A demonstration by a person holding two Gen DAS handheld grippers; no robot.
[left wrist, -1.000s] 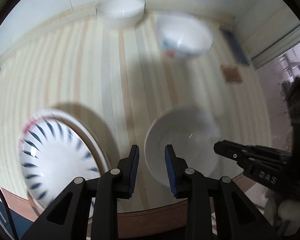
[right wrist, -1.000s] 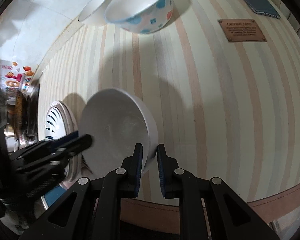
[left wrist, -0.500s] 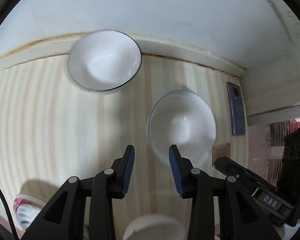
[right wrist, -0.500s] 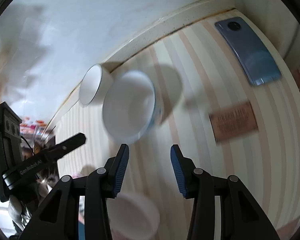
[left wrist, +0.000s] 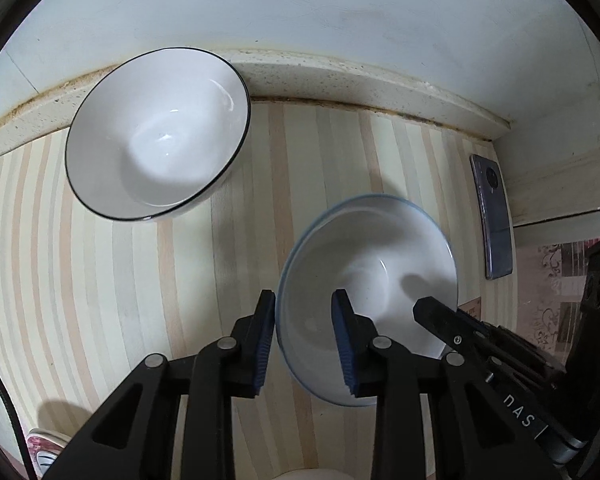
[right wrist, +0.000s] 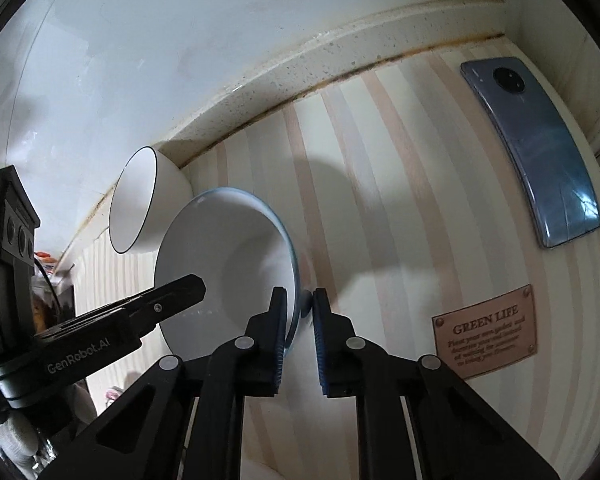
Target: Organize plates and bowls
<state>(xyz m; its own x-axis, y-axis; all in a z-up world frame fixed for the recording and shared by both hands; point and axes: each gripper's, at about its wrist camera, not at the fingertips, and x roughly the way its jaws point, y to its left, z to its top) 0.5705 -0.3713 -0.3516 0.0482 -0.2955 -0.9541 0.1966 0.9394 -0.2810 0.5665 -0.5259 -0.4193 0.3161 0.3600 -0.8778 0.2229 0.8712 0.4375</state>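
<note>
Left claw: my two blue pads straddle the near-left rim of the blue-rimmed bowl, one outside the wall and one inside; having just been closing, they now pinch that rim.
Right claw: pads nearly pressed together on the same bowl's right rim, after just closing; the thin wall sits between them (one bowl, two grips).
Blue-rimmed bowl: white inside, pale blue edge, tilted in my right wrist view, over the striped desk; whether its base touches the desk I cannot tell.
Black-rimmed bowl: white, upright, against the speckled ledge at the back of the desk, just beyond and to the left of the held bowl; touching or apart, I cannot tell.
Phone: blue-grey, lying camera side up near the right edge of the desk.
Plaque: brown, reads "GREEN LIFE", on the desk, nearer to me than the phone.
</note>
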